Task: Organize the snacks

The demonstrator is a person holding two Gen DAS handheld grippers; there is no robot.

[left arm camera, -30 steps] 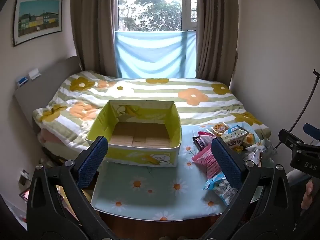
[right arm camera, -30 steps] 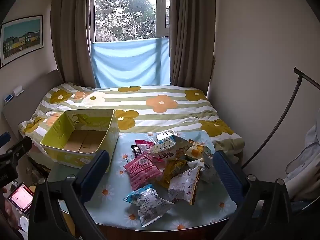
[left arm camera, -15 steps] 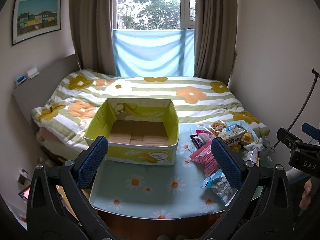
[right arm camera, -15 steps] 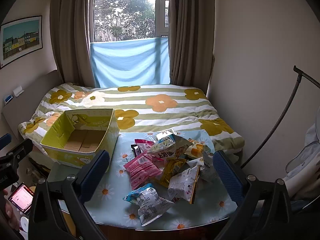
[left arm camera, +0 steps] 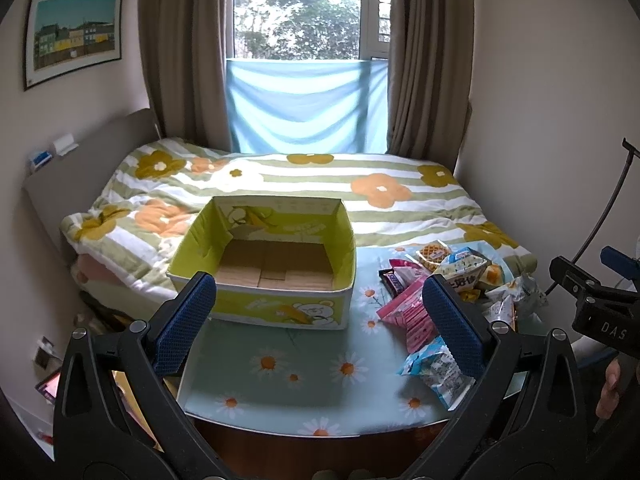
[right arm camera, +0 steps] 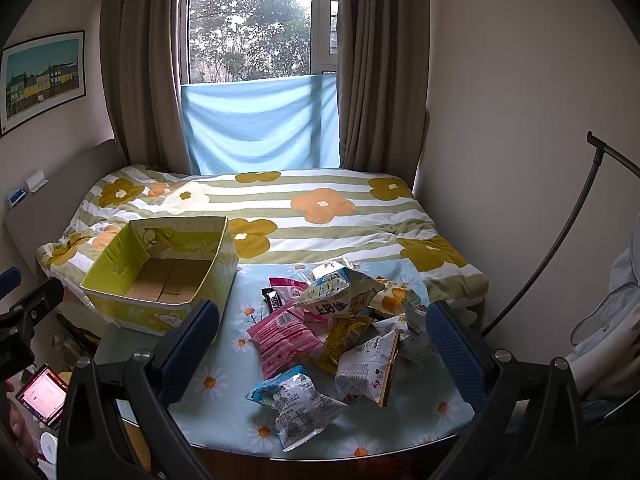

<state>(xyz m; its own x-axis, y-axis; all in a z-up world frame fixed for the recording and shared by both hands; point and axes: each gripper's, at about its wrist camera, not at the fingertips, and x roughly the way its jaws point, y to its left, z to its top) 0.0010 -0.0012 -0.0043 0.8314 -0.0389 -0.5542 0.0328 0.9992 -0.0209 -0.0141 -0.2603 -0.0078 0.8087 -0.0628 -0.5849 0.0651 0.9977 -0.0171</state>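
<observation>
Hovering above the near edge of a small table [left arm camera: 304, 412], the left gripper [left arm camera: 318, 312] has its blue-padded jaws spread wide and holds nothing. The right gripper [right arm camera: 322, 342] hangs the same way, jaws wide apart and empty, over the pile of snacks [right arm camera: 340, 328].

From the left camera, the yellow-green cardboard box [left arm camera: 272, 312] sits almost dead ahead, with a bear printed on its front and a bare brown floor inside; the snacks [left arm camera: 448, 288] are pushed to the right, partly hidden behind one gripper finger. A fingertip of the person's other hand [left arm camera: 608, 390] shows at the far right edge, below the black body of the right gripper.

From the right camera, the packets spread out clearly: a pink bag [right arm camera: 282, 336], a blue-and-white bag [right arm camera: 300, 404] nearest the table edge, a white pouch [right arm camera: 368, 368], a yellow wrapper [right arm camera: 344, 338], and a dark chocolate bar [right arm camera: 274, 300]. The box [right arm camera: 160, 312] lies to the left, well apart from the pile. A lit phone screen [right arm camera: 42, 394] glows at lower left.

Beyond the daisy-print tablecloth [right arm camera: 224, 376] lies a bed [right arm camera: 304, 216] with a striped, flowered quilt.
</observation>
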